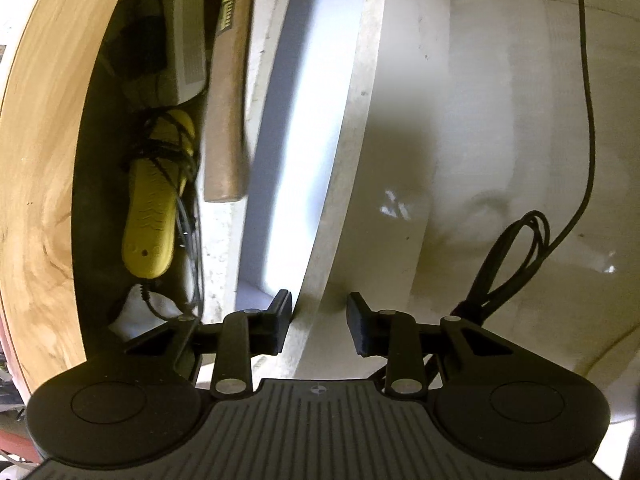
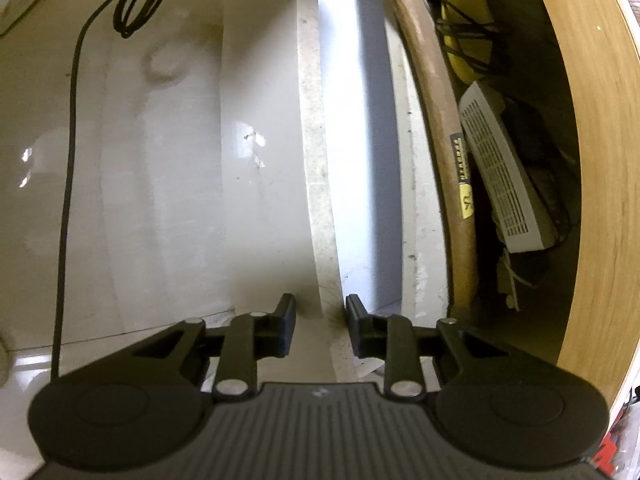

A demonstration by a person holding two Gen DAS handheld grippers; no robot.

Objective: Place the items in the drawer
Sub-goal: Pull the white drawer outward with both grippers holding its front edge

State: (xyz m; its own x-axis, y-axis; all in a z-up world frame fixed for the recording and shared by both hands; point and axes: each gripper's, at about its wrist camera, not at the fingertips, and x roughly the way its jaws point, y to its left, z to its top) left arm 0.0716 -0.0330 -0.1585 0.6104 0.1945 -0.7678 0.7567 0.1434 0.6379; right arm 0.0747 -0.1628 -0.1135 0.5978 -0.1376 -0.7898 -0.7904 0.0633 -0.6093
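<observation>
Pale speckled board forms the drawer's edge [image 1: 352,128], and both claws straddle it with jaws apart: the left gripper [image 1: 319,322] and the right gripper [image 2: 320,326], neither holding anything. Inside the drawer lie a wooden hammer handle [image 1: 226,92], a yellow corded device [image 1: 154,204] and a white vented box [image 2: 508,184]. A black cable [image 1: 516,252] rests outside on the white surface [image 1: 480,120].
</observation>
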